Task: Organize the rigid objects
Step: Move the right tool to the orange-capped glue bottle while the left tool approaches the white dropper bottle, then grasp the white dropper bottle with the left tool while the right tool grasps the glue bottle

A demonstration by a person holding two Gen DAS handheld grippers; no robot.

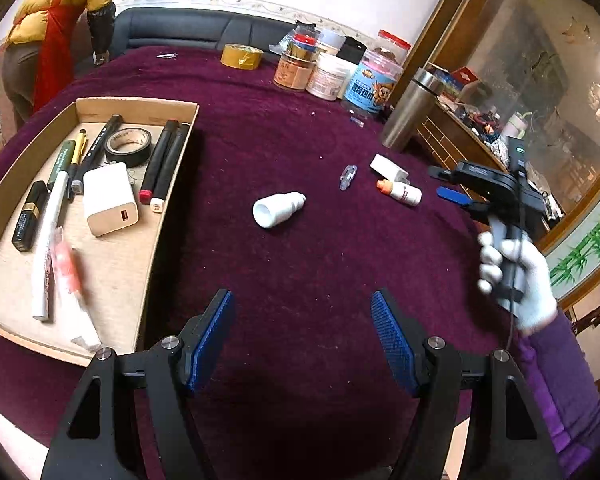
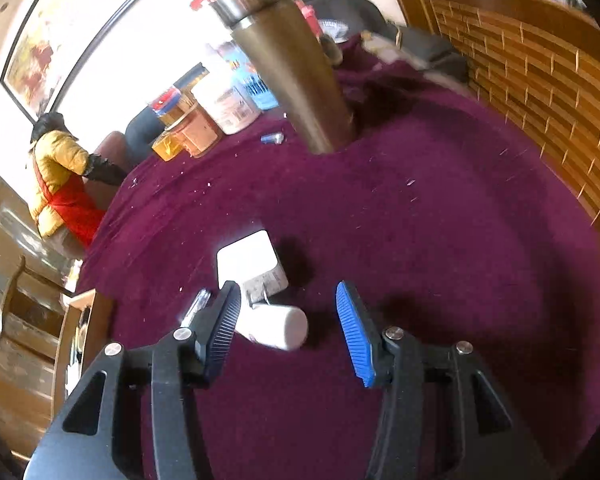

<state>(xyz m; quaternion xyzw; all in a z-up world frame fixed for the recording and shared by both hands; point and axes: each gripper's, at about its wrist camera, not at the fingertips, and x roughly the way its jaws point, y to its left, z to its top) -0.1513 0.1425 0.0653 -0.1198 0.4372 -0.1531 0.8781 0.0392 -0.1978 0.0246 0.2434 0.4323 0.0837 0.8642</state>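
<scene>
A cardboard tray at the left holds markers, pens, a black tape roll, a white charger and a lipstick. On the purple cloth lie a white bottle, a small clear cap, a white plug adapter and a small white bottle with an orange tip. My left gripper is open and empty above the cloth. My right gripper is open, its fingers either side of the small white bottle, with the adapter just beyond.
A steel flask stands at the right; it also shows in the right wrist view. Jars and tubs and a yellow tape roll stand at the back. A wooden cabinet borders the table's right. A person stands far left.
</scene>
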